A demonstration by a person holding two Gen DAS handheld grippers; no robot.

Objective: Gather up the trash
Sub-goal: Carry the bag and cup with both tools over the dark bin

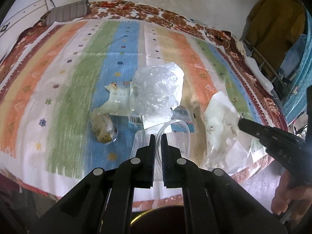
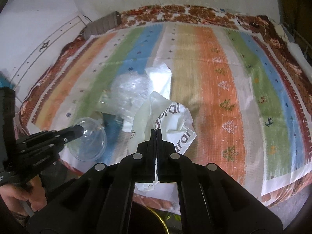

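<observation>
My left gripper (image 1: 158, 135) is shut on the rim of a clear plastic dome lid (image 1: 176, 134), held above the striped cloth; the right wrist view shows that lid (image 2: 88, 140) at the left gripper's tip (image 2: 79, 129). My right gripper (image 2: 156, 131) is shut on a crumpled white plastic bag (image 2: 175, 122) with grey lettering, which also shows in the left wrist view as a white bag (image 1: 220, 117) at the right gripper's tip (image 1: 240, 121). Still lying on the cloth are a clear crumpled plastic bag (image 1: 158, 91), a whitish pouch (image 1: 117, 101), a yellowish wrapper (image 1: 103, 128) and a blue barcode packet (image 1: 136, 120).
The striped cloth (image 1: 58, 81) covers a bed with a red floral blanket (image 1: 156, 13). A grey pillow (image 1: 68, 11) lies at the far edge by the white wall. A blue rack (image 1: 296, 62) with clothes stands at right. A hand (image 1: 282, 200) holds the right gripper's handle.
</observation>
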